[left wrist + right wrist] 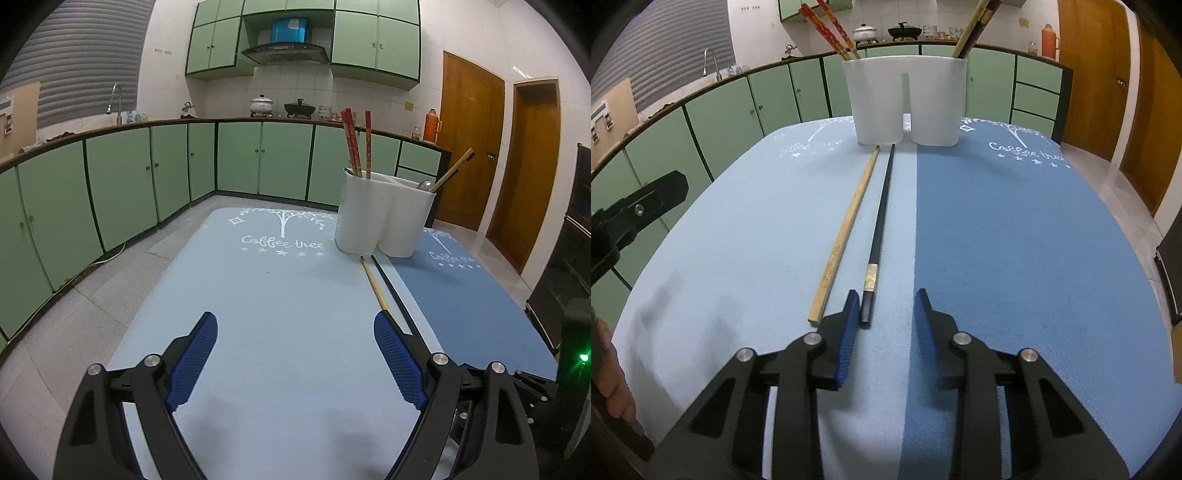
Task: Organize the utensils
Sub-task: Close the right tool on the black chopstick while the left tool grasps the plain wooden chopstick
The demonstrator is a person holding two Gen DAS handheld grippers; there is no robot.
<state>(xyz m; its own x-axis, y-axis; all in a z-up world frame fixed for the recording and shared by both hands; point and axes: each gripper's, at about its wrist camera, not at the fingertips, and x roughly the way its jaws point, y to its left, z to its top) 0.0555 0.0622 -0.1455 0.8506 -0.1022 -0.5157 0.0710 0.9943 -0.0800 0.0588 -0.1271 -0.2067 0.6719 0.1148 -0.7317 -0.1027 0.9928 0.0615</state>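
The black chopstick (880, 225) lies on the light blue mat (757, 240), near its seam with the dark blue mat (1015, 240), and runs straight toward the white holder (882, 99). A pale band marks its near end, which sits between the right gripper's (886, 306) blue pads, close against the left pad (849, 325); the right pad stands clear of it, so the jaws are partly apart and clamp nothing. A wooden chopstick (846, 229) lies just beside it on the left, outside the jaws. Both tips reach nearly to the holder's base.

The holder has two compartments: red chopsticks (356, 144) with unreadable lettering lean in one, a wooden one (452, 170) and a spoon (424, 184) in the other.

Each mat bears a white tree and the words "Coffee tree" over a row of stars.

The left gripper (295, 332) hovers over bare light blue mat, jaws wide apart and empty. The mats' side edges drop off to tiled floor (92, 314), with green cabinets (122, 184) beyond.
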